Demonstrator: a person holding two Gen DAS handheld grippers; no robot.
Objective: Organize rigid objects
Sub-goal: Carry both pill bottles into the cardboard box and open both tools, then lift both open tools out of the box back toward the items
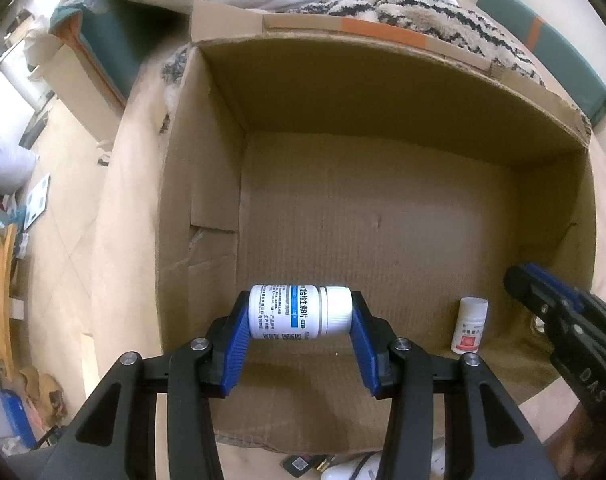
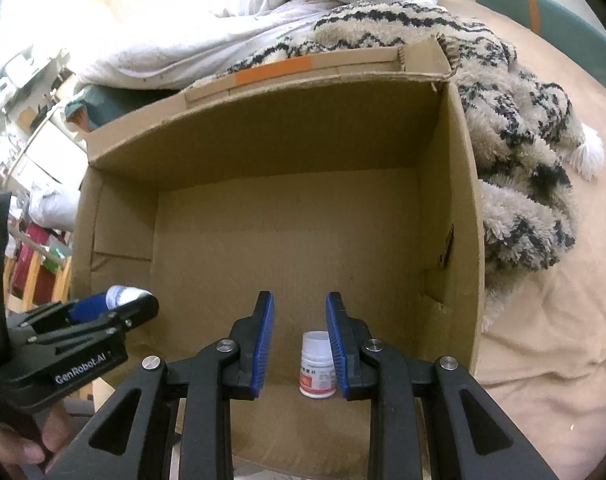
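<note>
While our left gripper (image 1: 300,312) pinches the white pill bottle (image 1: 299,311) sideways, long axis across its jaws, over the cardboard box (image 1: 383,208), our right gripper (image 2: 299,340) stands spread, the small red-labelled bottle (image 2: 318,366) upright on the box's corrugated floor beside its right finger.

Surface: bed with beige sheet (image 2: 543,360)
Landmark: open cardboard box (image 2: 469,200) resting on sheet
Behind and right of box: patterned fuzzy blanket (image 2: 523,160)
Further behind: white duvet (image 2: 223,20)
</note>
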